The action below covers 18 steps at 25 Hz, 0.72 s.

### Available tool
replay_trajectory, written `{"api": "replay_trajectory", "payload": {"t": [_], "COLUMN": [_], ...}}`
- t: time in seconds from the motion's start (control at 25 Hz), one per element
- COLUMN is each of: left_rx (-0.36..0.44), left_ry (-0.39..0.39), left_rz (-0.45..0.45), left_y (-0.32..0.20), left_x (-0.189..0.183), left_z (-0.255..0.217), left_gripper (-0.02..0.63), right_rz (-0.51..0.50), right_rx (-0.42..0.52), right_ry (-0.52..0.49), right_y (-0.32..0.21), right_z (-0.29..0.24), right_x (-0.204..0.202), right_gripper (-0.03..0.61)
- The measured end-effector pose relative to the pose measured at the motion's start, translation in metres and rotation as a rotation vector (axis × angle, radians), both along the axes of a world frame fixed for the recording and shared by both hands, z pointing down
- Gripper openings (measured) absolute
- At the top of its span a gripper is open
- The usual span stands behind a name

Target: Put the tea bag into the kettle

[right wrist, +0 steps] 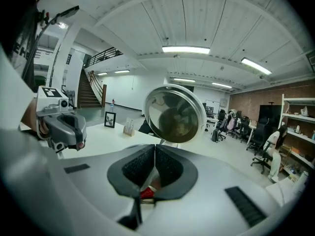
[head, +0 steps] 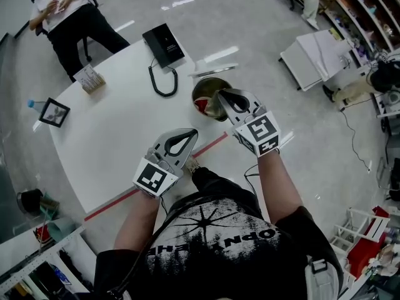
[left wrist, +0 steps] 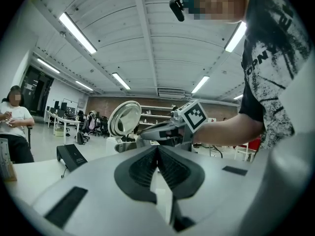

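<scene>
A round steel kettle [head: 200,91] stands near the white table's [head: 119,136] right edge. Its shiny lid [head: 214,69] is tipped up, and the lid [right wrist: 174,113] fills the middle of the right gripper view. My right gripper [head: 220,93] hovers over the kettle's mouth, shut on the tea bag. The red and white tea bag [head: 201,106] hangs at the kettle's near rim, and a red bit of it [right wrist: 146,193] shows under the pads. My left gripper [head: 192,132] stays shut and empty above the table's near edge, left of the kettle.
A black kettle base [head: 164,44] with a looped cord [head: 164,83] lies behind the kettle. A card holder [head: 90,79], a small picture frame [head: 54,112] and a bottle [head: 34,104] stand at the table's left. A person [head: 69,11] sits beyond the far side.
</scene>
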State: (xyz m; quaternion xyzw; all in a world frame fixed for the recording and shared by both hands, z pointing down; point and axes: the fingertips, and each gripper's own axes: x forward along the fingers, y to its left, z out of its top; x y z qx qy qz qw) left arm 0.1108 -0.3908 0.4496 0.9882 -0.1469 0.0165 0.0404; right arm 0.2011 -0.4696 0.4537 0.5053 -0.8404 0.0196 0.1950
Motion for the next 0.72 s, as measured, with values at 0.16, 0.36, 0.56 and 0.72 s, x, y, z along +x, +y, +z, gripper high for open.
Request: {"api": "replay_trajectory", "payload": {"t": [0.16, 0.36, 0.56, 0.72], "left_rx": [-0.011, -0.007, -0.013, -0.014], "left_ry": [0.003, -0.001, 0.001, 0.010], "left_rz": [0.000, -0.002, -0.008, -0.007], "left_y": [-0.005, -0.011, -0.014, -0.012], "left_x": [0.002, 0.005, 0.004, 0.003], "left_z": [0.004, 0.006, 0.010, 0.007], "left_gripper": [0.012, 0.012, 0.012, 0.012], "right_rz": [-0.008, -0.023, -0.038, -0.050], "right_rx": [-0.015, -0.039, -0.052, -0.030], "right_ry": [-0.001, -0.022, -0.030, -0.025], "right_y": [-0.003, -0.004, -0.002, 0.001], "right_z": [0.005, 0.010, 0.013, 0.009], "right_x": [0.001, 0.000, -0.003, -0.006], "right_gripper": [0.012, 0.018, 0.118, 0.121]}}
